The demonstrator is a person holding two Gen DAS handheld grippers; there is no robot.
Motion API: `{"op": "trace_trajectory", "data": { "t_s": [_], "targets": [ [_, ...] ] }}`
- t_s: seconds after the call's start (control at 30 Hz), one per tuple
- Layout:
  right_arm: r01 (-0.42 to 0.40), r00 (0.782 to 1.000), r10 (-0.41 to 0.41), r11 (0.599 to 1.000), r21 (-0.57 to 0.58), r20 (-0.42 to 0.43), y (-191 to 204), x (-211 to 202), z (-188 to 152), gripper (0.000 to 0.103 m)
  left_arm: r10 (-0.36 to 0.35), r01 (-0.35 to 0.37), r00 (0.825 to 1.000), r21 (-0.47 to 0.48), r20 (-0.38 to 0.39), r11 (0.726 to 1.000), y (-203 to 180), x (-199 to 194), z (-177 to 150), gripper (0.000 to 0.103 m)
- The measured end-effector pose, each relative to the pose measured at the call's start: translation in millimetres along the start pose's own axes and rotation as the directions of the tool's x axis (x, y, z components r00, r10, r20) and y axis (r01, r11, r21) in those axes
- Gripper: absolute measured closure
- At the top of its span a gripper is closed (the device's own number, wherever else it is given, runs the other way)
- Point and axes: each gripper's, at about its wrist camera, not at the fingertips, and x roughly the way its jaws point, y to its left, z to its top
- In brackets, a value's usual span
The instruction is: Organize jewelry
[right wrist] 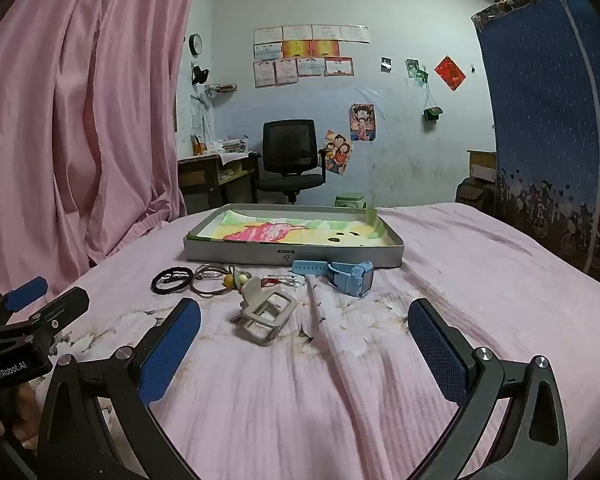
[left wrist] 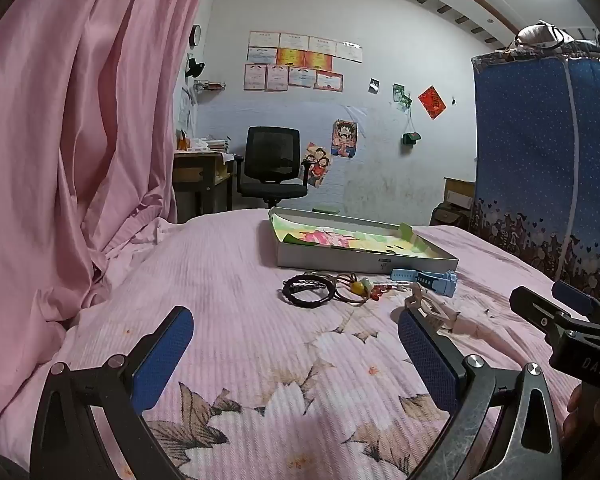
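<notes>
Beige clip point(left wrist: 428, 304) half behind left claw point(left wrist: 296, 352)

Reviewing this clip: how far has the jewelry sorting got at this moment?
Nothing looks done: the grey box holds only its coloured paper lining. Nothing is in hand: the left gripper and right gripper are both open over the bedspread. Left to sort, all lying in front of the box: black bracelet, brown cord with beads, blue watch, beige clip and a small red piece.
</notes>
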Motion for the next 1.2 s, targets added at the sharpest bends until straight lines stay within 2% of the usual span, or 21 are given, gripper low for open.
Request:
{"op": "trace_trajectory", "data": {
  "t_s": [1.2],
  "targets": [
    [-0.003,1.000,0.003,1.000,0.012,0.003,-0.6,-0.6,0.5,0.001,0.000,0.000,1.000,-0.003,0.003,1.000,0.8,-0.2,-0.2,0.000]
  ]
}}
